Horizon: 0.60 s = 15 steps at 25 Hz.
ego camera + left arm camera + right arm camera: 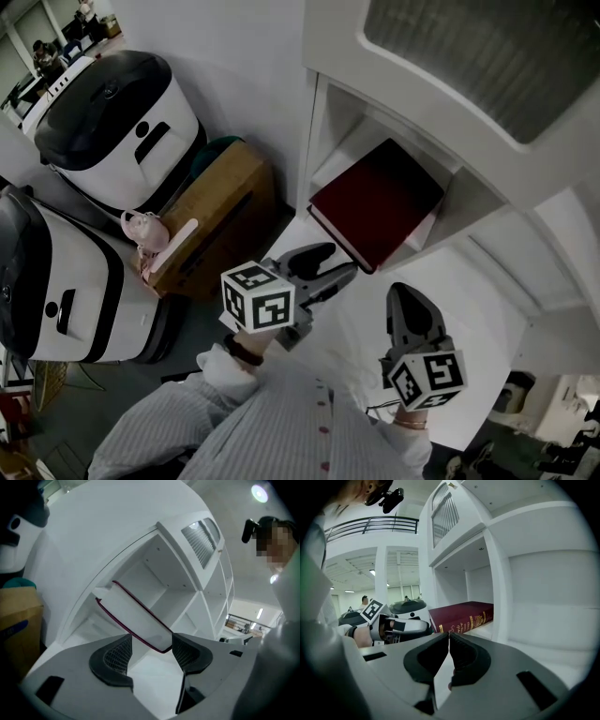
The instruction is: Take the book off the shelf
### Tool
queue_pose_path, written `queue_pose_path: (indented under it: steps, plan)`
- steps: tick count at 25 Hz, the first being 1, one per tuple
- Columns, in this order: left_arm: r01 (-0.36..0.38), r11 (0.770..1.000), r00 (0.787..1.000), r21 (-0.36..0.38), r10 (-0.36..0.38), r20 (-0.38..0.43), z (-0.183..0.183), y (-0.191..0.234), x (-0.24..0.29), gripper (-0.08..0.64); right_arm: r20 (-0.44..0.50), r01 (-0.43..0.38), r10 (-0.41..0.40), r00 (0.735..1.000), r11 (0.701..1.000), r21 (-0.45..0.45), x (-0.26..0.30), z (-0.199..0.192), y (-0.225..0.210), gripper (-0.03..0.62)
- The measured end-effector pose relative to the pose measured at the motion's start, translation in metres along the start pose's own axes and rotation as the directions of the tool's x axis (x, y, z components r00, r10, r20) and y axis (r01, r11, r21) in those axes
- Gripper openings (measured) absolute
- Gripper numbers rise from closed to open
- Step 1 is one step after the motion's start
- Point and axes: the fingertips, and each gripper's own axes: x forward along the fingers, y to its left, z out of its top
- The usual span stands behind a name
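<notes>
Upper machine [122, 122]: white body, black lid, at far left.
Lower machine [66, 281]: same kind, nearer the camera.
Box [220, 211]: brown cardboard, just beside both machines.
Pink item [145, 234]: on the box's near corner.
Teal object [211, 150]: behind the box.

No words or numbers are reading clearly — the gold lettering [474, 620] on the book [459, 611] is showing too small and blurred.

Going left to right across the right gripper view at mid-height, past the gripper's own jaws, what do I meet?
left gripper → dark red book, lying flat in the shelf → white shelf upright
</notes>
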Motion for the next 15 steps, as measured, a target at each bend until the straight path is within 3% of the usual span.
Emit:
queue_pose_path:
  steps: [8, 12, 15]
  plan:
    - [0.145, 0.975, 0.989, -0.171, -0.145, 0.012, -0.002, -0.008, 0.01, 0.325, -0.021, 0.012, -0.011, 1.0, 1.0, 0.008, 0.001, -0.005, -0.014, 0.014]
    - [0.199, 0.938, 0.98, -0.283, -0.186, 0.071, 0.005, -0.008, 0.012, 0.342, -0.033, 0.012, -0.012, 0.999, 1.0, 0.016, 0.004, -0.01, -0.018, 0.015]
    - [0.199, 0.903, 0.98, -0.381, -0.17, 0.107, 0.008, -0.001, 0.015, 0.355, -0.042, 0.009, -0.008, 0.999, 1.0, 0.026, 0.007, -0.014, -0.018, 0.015]
